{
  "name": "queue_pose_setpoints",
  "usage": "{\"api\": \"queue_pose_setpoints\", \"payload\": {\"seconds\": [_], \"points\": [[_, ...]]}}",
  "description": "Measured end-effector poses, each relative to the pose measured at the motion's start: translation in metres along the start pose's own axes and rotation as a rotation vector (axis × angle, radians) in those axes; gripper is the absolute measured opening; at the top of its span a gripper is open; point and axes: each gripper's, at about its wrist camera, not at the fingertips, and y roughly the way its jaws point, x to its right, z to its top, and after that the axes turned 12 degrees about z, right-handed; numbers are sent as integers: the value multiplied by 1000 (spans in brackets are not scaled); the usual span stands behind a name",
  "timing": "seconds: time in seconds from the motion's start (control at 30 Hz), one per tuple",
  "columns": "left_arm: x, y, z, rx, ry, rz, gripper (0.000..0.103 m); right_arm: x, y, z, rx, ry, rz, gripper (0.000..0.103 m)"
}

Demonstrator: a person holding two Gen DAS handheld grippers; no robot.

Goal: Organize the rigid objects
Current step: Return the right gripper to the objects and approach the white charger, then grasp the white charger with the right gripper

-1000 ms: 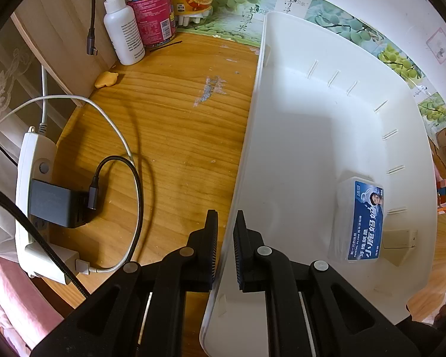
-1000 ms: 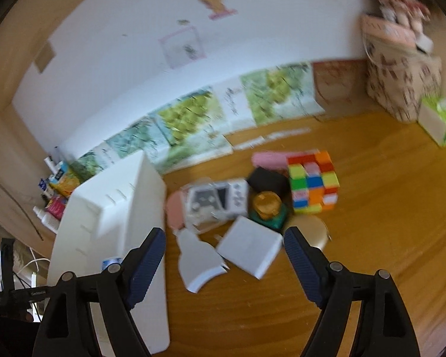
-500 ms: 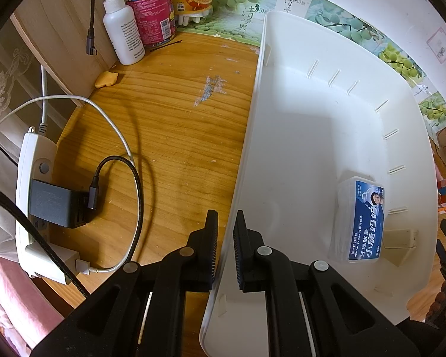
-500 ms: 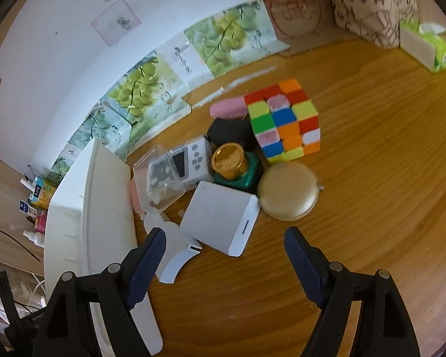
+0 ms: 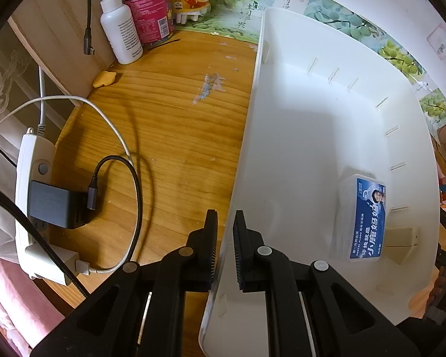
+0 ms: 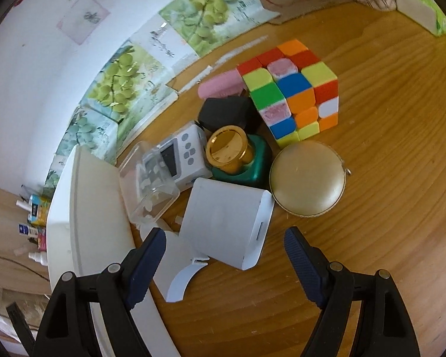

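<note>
My left gripper (image 5: 225, 247) is shut on the left wall of the white bin (image 5: 312, 136), one finger outside and one inside. A blue-labelled floss box (image 5: 362, 217) lies in the bin by the right wall. My right gripper (image 6: 224, 238) stands open, low over a pile on the wooden desk. A white rounded box (image 6: 223, 223) lies just ahead, between the fingertips, untouched. Around it are a gold round case (image 6: 307, 178), a colour cube (image 6: 291, 95), a green bottle with a gold cap (image 6: 232, 151), a white handheld device (image 6: 184, 154) and a clear case (image 6: 148, 181).
A white curved piece (image 6: 178, 267) lies beside the bin (image 6: 89, 208). A black box (image 6: 226, 113) and a pink item (image 6: 220, 84) sit behind the pile. Left of the bin are a power strip (image 5: 29, 196) with cables, a spray bottle (image 5: 120, 29) and a pink can (image 5: 151, 15).
My right gripper has come down and closer to the pile while rolling, so the white box now sits between its open fingers. The left gripper and bin have not moved.
</note>
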Motion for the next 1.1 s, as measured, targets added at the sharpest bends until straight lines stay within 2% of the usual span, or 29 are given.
{"api": "queue_pose_setpoints", "payload": {"seconds": [0.23, 0.57, 0.67, 0.73, 1.1], "points": [[2, 1, 1, -6, 3, 3, 12, -7, 8, 4, 10, -22, -42, 83], [3, 2, 1, -8, 9, 5, 12, -26, 23, 6, -38, -114, -182, 83], [4, 2, 1, -9, 10, 5, 12, -28, 24, 4, -42, -150, -217, 75], [4, 2, 1, -9, 11, 6, 12, -28, 23, 4, -44, -160, -208, 71], [5, 2, 2, -10, 11, 6, 12, -28, 20, 2, -57, -166, -205, 70]]}}
